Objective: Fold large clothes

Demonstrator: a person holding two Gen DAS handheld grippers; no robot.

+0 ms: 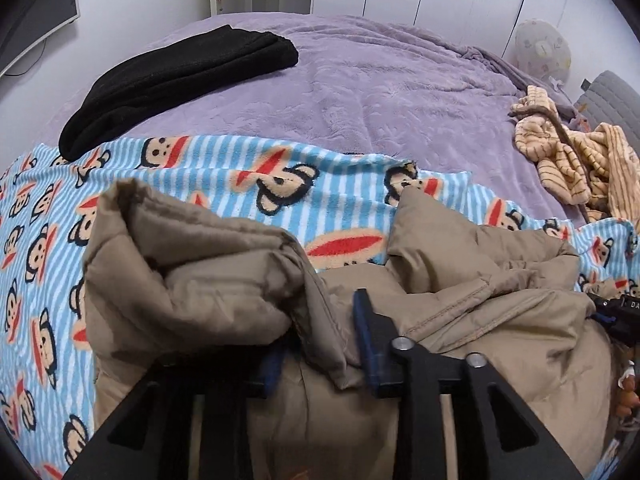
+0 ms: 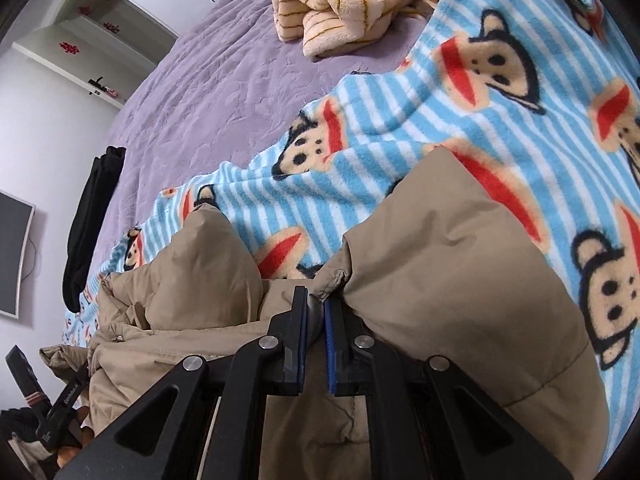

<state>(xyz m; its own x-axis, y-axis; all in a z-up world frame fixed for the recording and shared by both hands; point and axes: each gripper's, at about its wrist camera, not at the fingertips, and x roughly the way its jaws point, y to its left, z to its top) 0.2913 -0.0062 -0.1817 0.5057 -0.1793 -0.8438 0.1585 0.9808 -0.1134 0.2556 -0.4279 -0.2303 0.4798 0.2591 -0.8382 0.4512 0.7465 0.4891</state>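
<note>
A tan padded jacket (image 1: 460,320) lies bunched on a blue striped monkey-print blanket (image 1: 248,176) on the bed. My left gripper (image 1: 320,320) is shut on a thick fold of the jacket; the fabric drapes over and hides its left finger. In the right wrist view my right gripper (image 2: 316,304) is shut on a thin edge of the same jacket (image 2: 440,260), pinched between the blue pads. The jacket's two puffy parts rise on either side of it. The left gripper (image 2: 60,408) shows at the lower left there.
A folded black garment (image 1: 180,84) lies at the far left on the purple bedspread (image 1: 380,92). A crumpled cream striped garment (image 1: 568,160) lies at the right. A wardrobe and door stand behind the bed. A screen (image 2: 12,252) hangs on the wall.
</note>
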